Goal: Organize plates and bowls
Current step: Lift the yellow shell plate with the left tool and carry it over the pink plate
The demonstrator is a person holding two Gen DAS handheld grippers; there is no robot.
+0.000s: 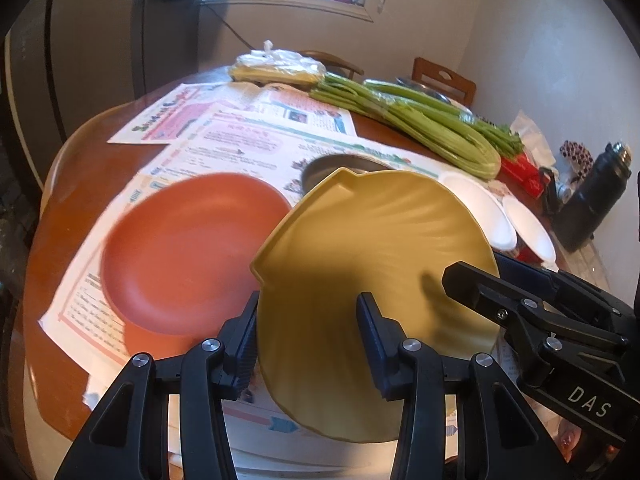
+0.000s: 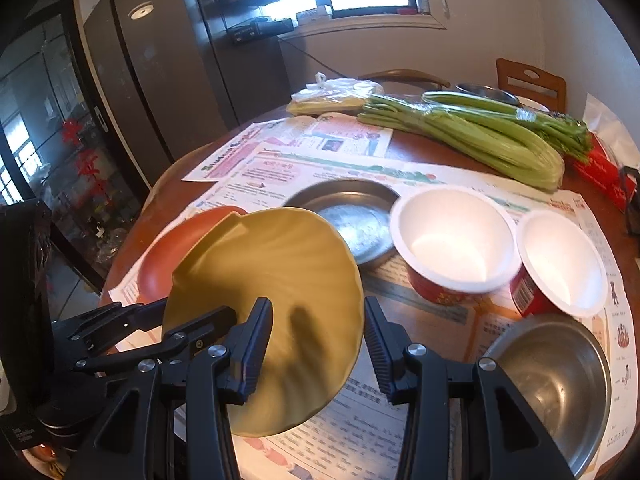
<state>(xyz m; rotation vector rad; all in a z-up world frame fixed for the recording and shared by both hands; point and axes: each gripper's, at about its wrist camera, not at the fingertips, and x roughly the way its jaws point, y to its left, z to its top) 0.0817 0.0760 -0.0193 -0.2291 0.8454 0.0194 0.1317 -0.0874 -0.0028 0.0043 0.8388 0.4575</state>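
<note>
Both grippers, left gripper (image 1: 308, 338) and right gripper (image 2: 318, 342), clamped on yellow shell plate (image 1: 372, 240), lifted beside orange plate (image 1: 188, 252). Nothing stacked yet; paper bowls (image 2: 456, 236), steel dishes (image 2: 352, 220) loose mid-table.

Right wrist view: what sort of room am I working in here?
Most likely a home kitchen or dining area: a round wooden table covered with newspaper, celery lying on it, a wooden chair at the far side, and a tall fridge-like cabinet near the window.

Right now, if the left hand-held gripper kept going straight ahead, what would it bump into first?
Probably the yellow plate: it already sits tilted between the left hand-held gripper's fingers. Beyond it lies the metal dish, though depth is hard to judge.
</note>
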